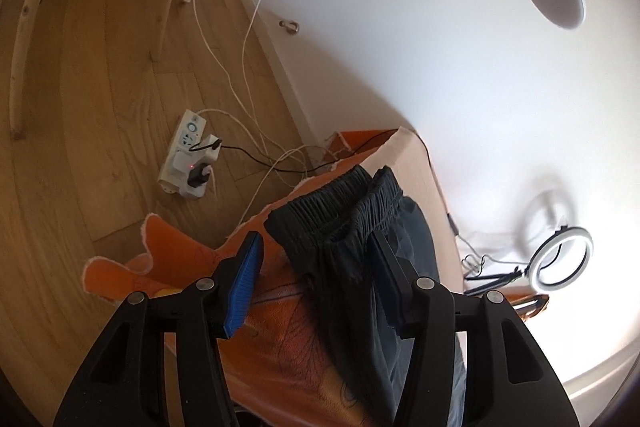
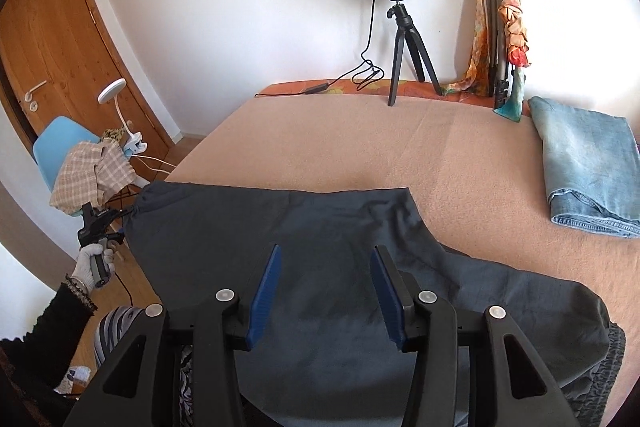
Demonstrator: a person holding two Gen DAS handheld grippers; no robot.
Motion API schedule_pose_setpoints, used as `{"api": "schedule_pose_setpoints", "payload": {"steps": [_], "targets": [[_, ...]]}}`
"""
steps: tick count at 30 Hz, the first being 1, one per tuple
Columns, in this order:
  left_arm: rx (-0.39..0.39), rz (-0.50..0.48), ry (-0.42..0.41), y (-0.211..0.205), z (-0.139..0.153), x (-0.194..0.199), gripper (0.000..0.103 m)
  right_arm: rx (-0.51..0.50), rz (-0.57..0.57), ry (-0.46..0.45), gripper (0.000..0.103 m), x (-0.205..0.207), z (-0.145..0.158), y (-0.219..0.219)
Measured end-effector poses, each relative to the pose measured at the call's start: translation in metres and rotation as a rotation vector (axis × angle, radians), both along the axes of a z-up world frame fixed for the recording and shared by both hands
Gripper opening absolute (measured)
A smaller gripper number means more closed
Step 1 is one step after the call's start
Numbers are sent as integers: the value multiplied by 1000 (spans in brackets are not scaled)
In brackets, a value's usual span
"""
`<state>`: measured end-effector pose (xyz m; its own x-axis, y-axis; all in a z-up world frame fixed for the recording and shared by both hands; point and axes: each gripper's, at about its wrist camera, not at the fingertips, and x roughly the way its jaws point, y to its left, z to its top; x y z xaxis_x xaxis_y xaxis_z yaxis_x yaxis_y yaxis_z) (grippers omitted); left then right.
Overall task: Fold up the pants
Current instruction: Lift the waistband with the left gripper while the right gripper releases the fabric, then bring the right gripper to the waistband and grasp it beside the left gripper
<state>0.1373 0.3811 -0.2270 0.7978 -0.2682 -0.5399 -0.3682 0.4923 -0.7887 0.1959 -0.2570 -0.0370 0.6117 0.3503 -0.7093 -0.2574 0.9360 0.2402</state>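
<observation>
The broad peach-blanketed bed [image 2: 360, 147] carries the dark grey elastic-waist pants [image 2: 280, 247], spread flat across its near side, one end reaching the left edge. To fold well, I judge both ends should be lifted together and kept taut, edges matched. The left gripper [image 1: 316, 267] has its fingers [image 1: 244, 279] spread apart astride the gathered waistband. The right gripper [image 2: 326, 291] hovers released over the fabric's middle, grasping nothing.

Your left hand [image 2: 91, 255] wears a white knit glove, beaded bracelets [image 2: 80, 290] at the wrist, a black sleeve [image 2: 44, 339] above.
</observation>
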Motion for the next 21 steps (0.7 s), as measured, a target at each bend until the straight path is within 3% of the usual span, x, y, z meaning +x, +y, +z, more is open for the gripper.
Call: {"api": "schedule_pose_setpoints", "payload": {"steps": [6,10,13,21], "targets": [[23,31,-60,-8,4,-1,47,-23,4,11,49,2,-5,5],[47,41,-74,-9,7,-1,29,-1,-7,24,49,5,-7,1],[99,43,-86,-11,15,-1,20,1,-10,27,50,6,-8,1],[265,-3,-110,-30,42,7,15,17,7,40,50,6,-15,10]]}}
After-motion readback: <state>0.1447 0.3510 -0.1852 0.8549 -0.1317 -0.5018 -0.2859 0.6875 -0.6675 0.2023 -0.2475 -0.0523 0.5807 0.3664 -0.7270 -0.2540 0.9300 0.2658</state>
